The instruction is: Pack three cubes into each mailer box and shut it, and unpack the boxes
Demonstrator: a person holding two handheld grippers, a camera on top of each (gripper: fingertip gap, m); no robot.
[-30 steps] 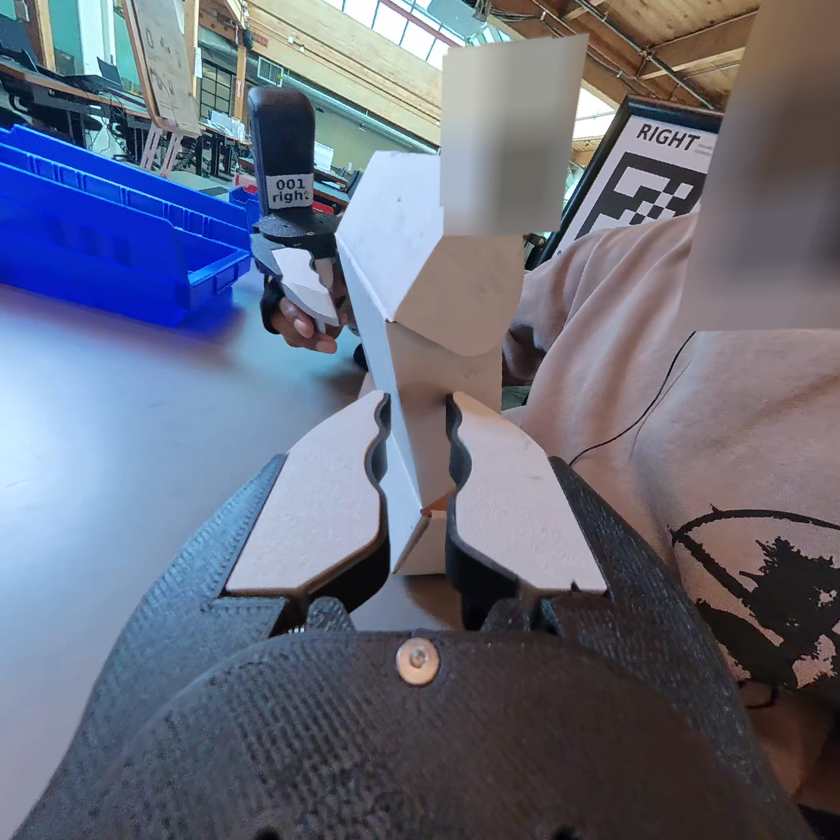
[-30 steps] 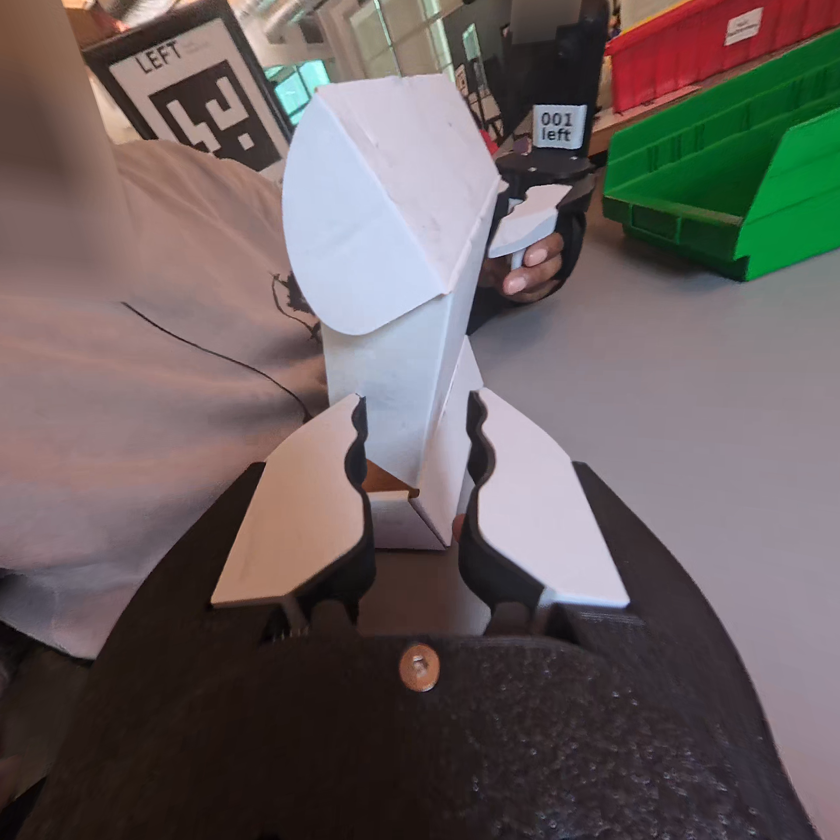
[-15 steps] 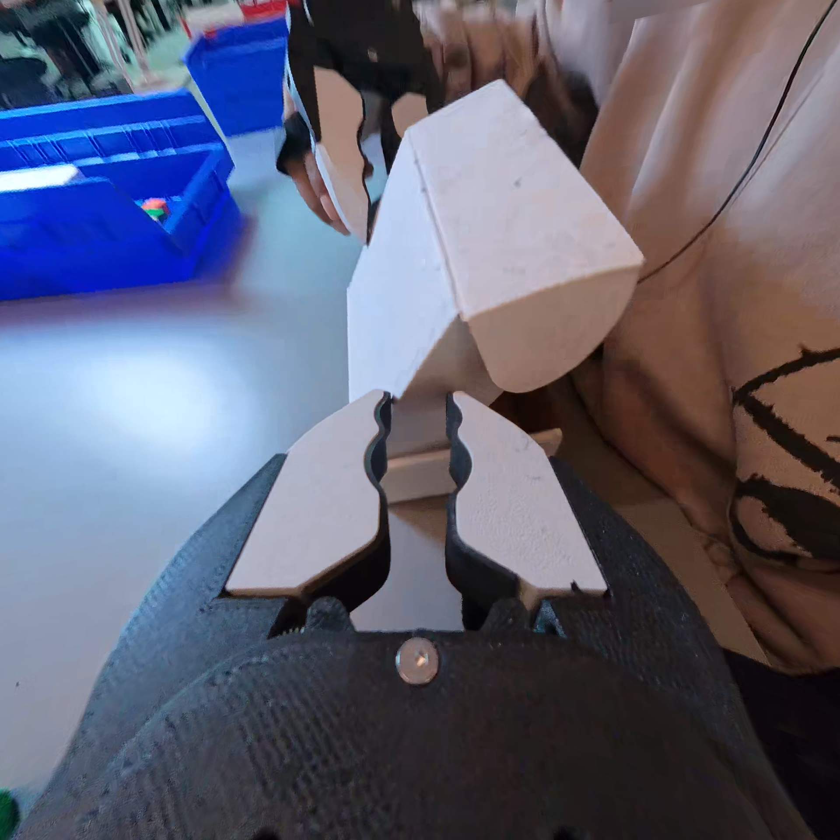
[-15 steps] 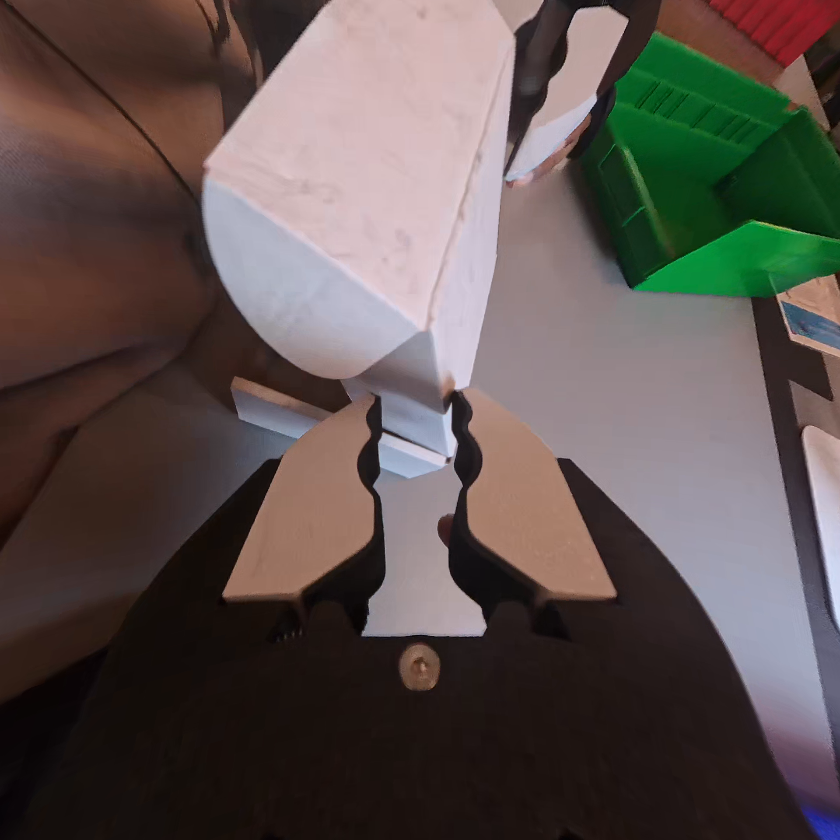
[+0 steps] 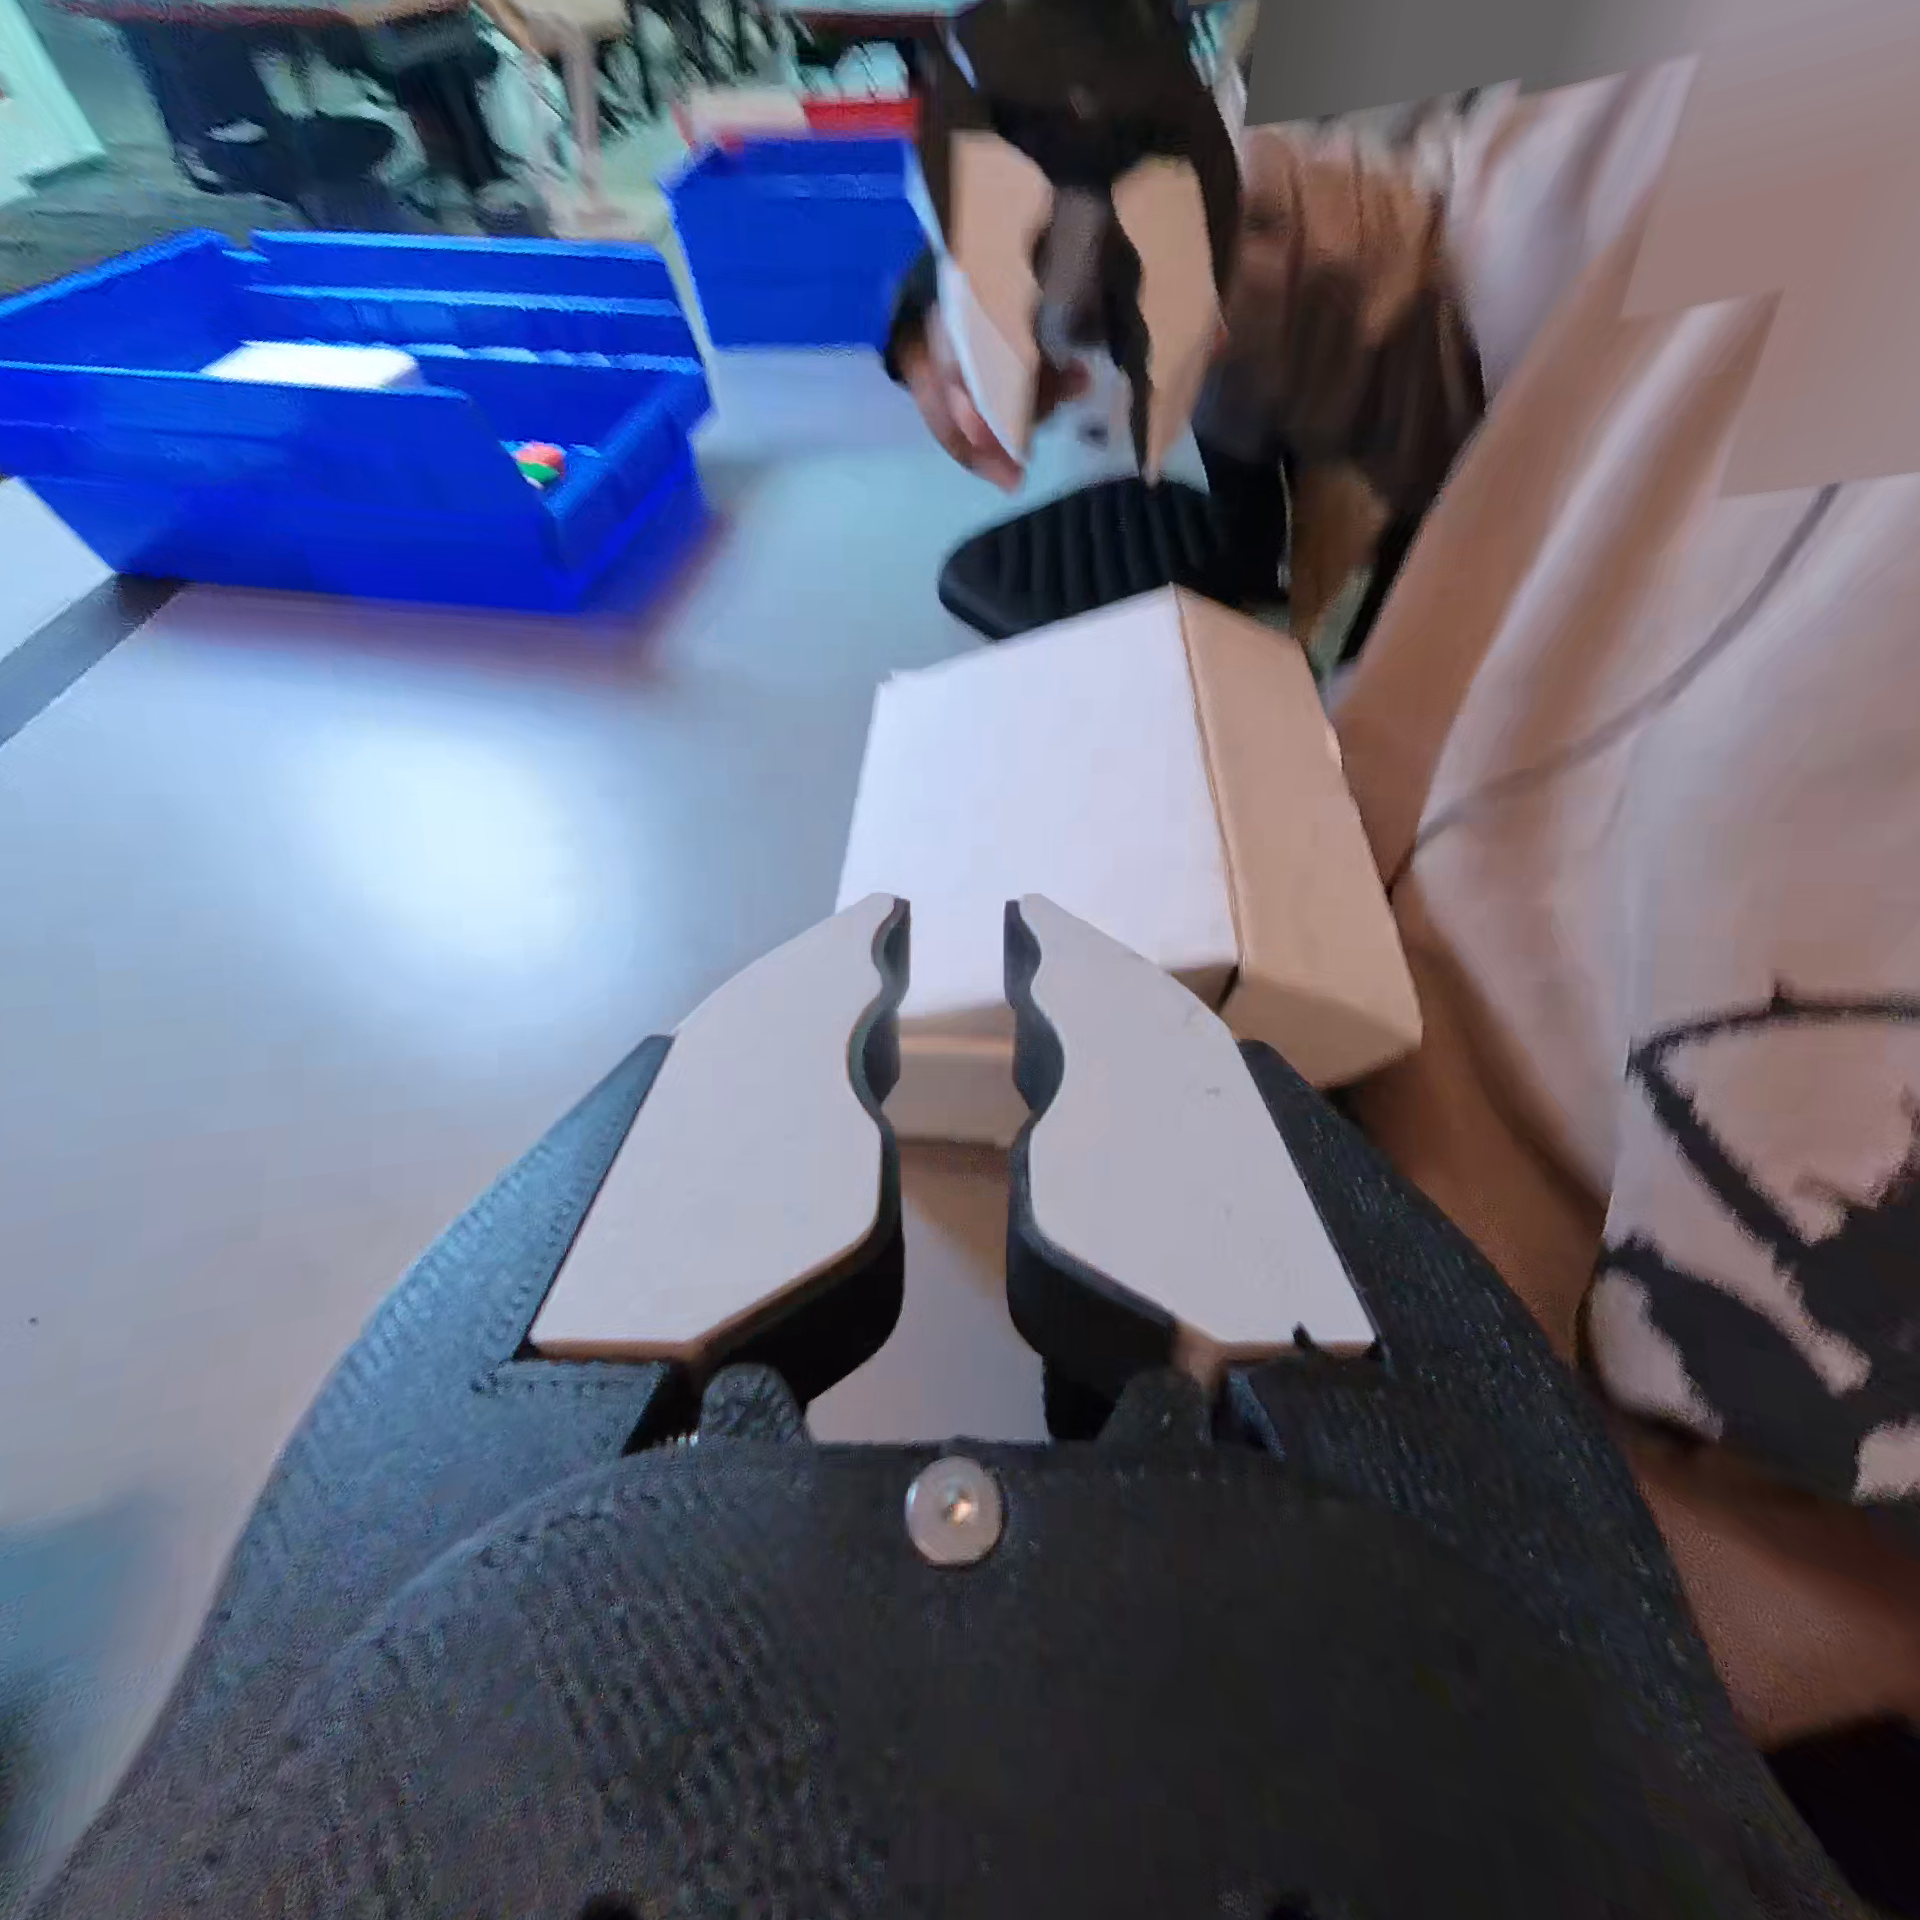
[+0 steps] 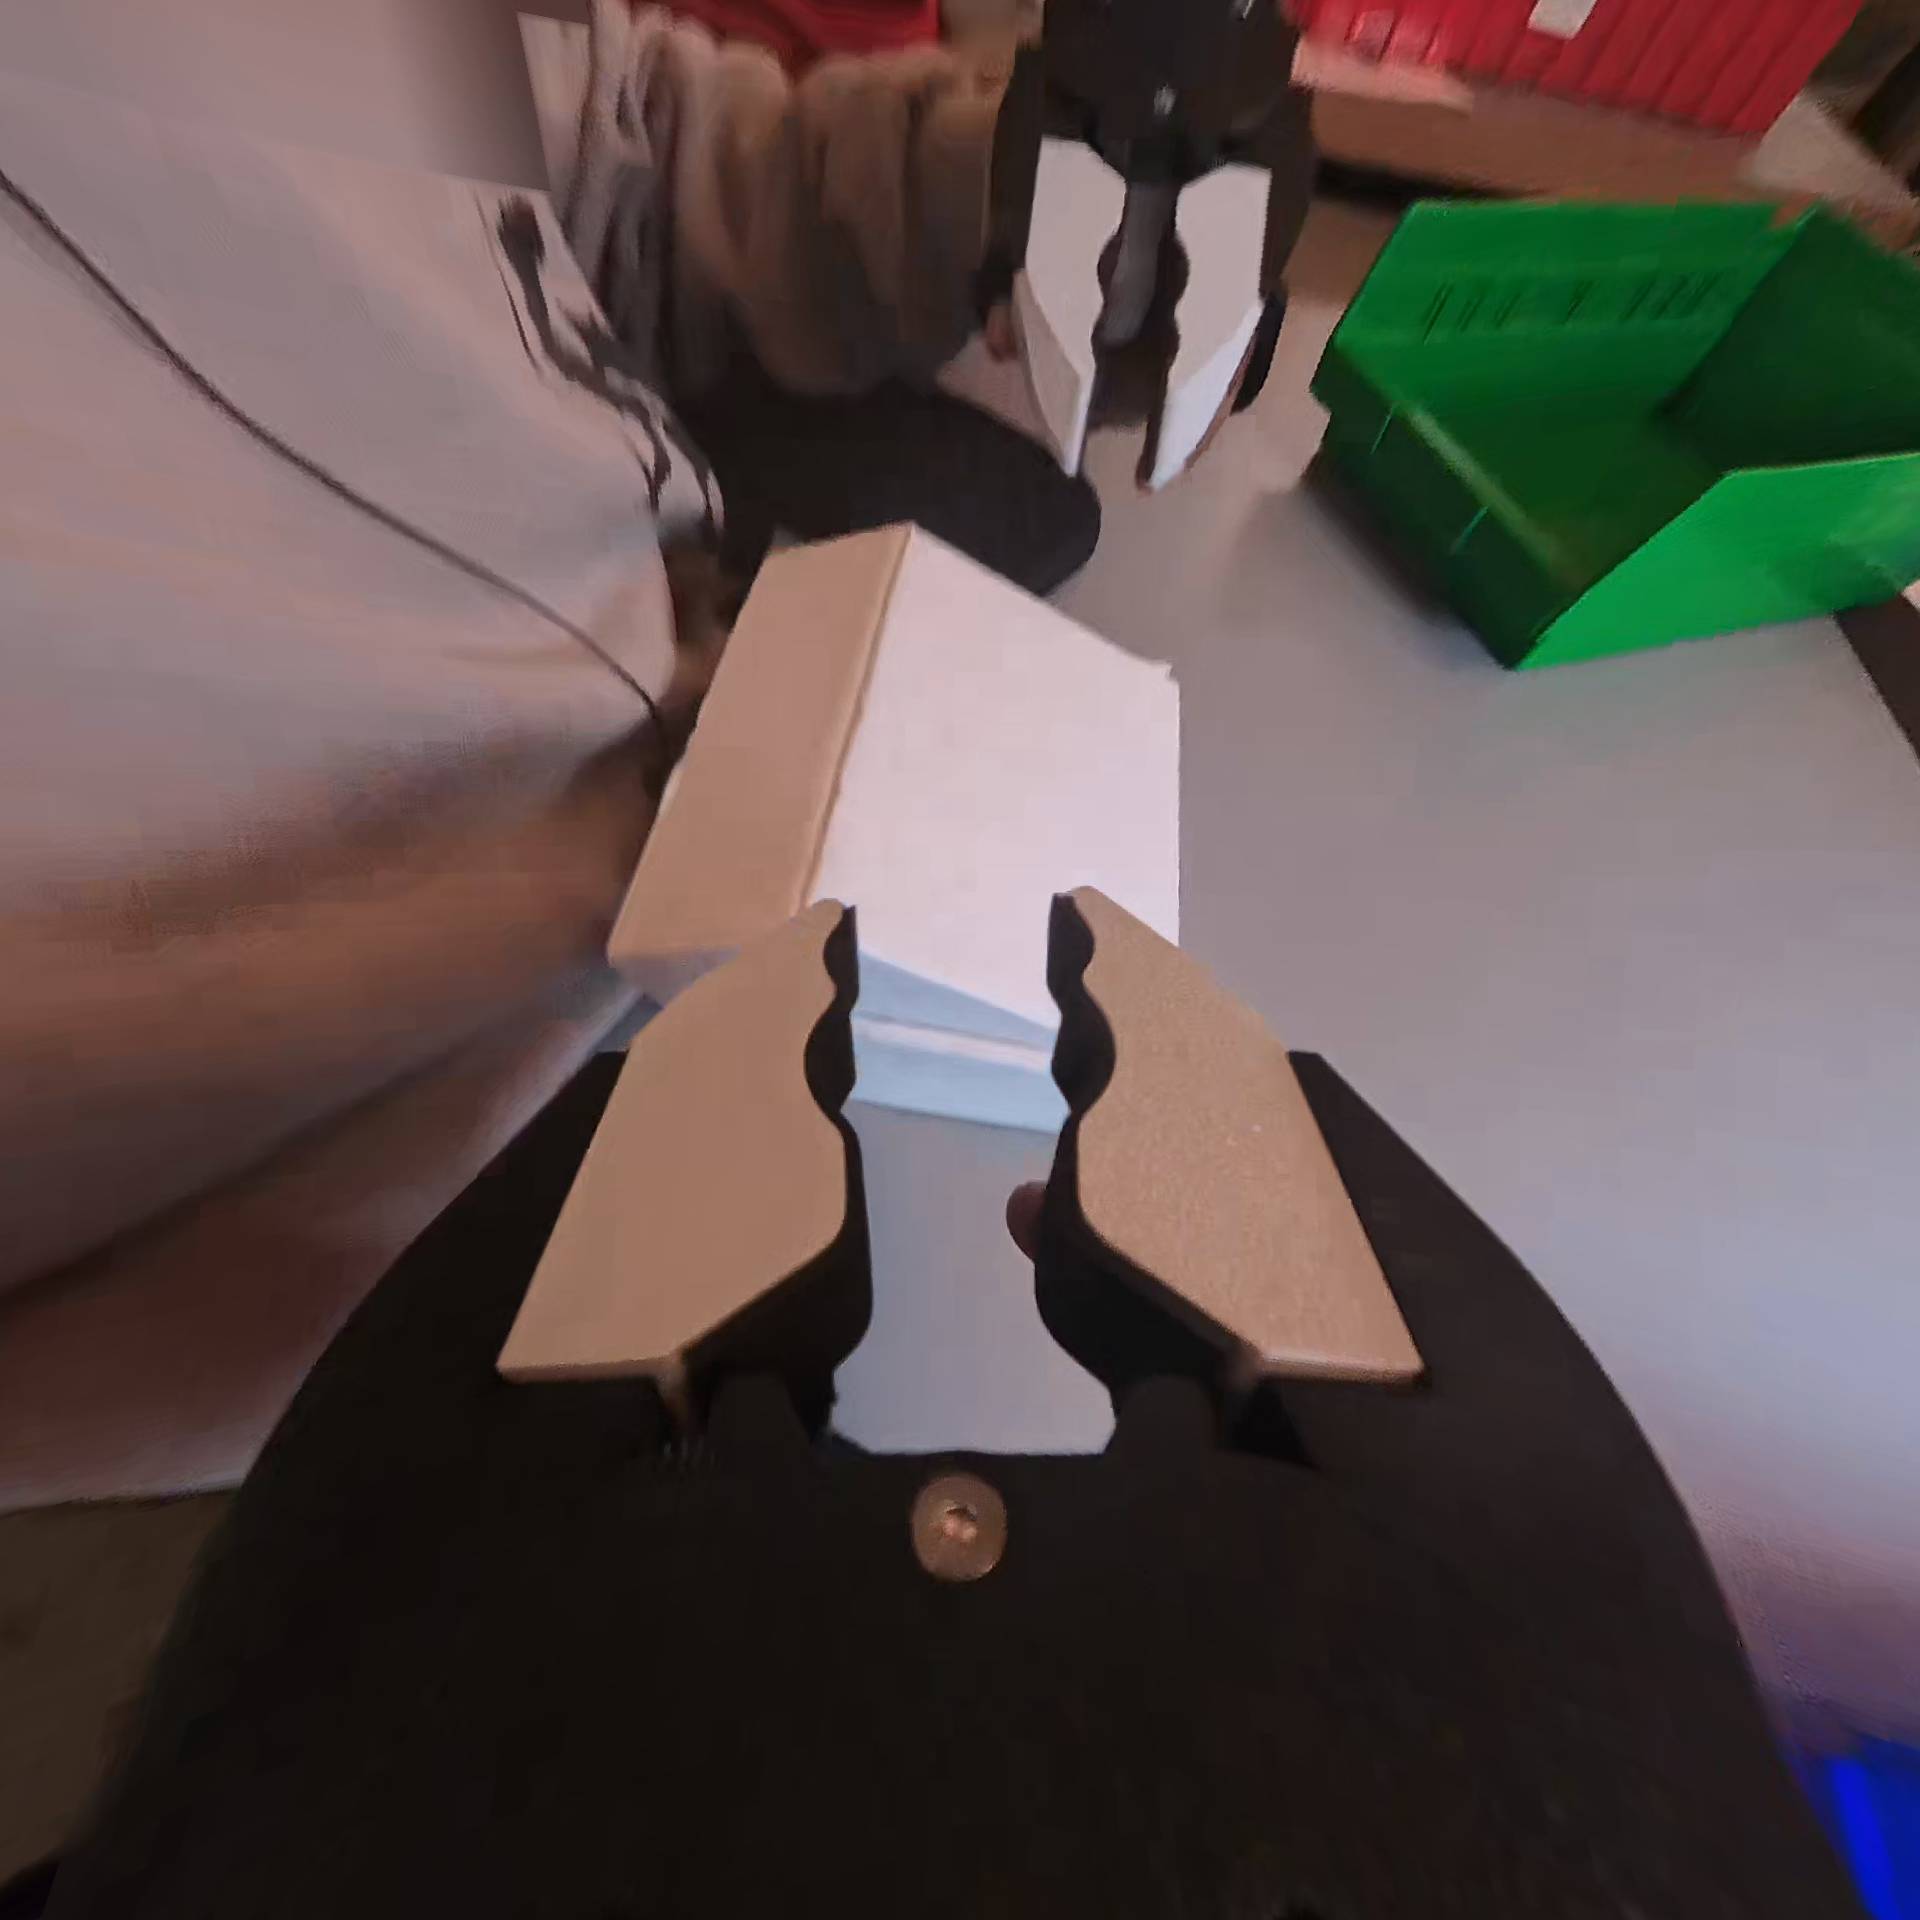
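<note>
A white mailer box (image 5: 1039,790) lies on the grey table (image 5: 364,883) against the person's torso. Its lid is folded down and slants a little, and its front flap hangs on the person's side. My left gripper (image 5: 956,920) hovers over the box's near end, its jaws a narrow gap apart with nothing between them. In the right wrist view the box (image 6: 997,779) lies just ahead of my right gripper (image 6: 951,914), which is open and empty. Each gripper also shows beyond the box in the other's view, the right one (image 5: 1081,468) and the left one (image 6: 1112,473). A coloured cube (image 5: 538,462) lies in a blue bin (image 5: 312,488).
A second blue bin (image 5: 800,239) stands farther back. A green bin (image 6: 1662,447) stands at the right, with red bins behind it. A black round ribbed object (image 5: 1091,551) sits just beyond the box. The person's light sweatshirt (image 5: 1662,831) borders the box.
The lid, upright a second ago, has swung down onto the box. Both grippers have let go of it and now tilt down over the box ends.
</note>
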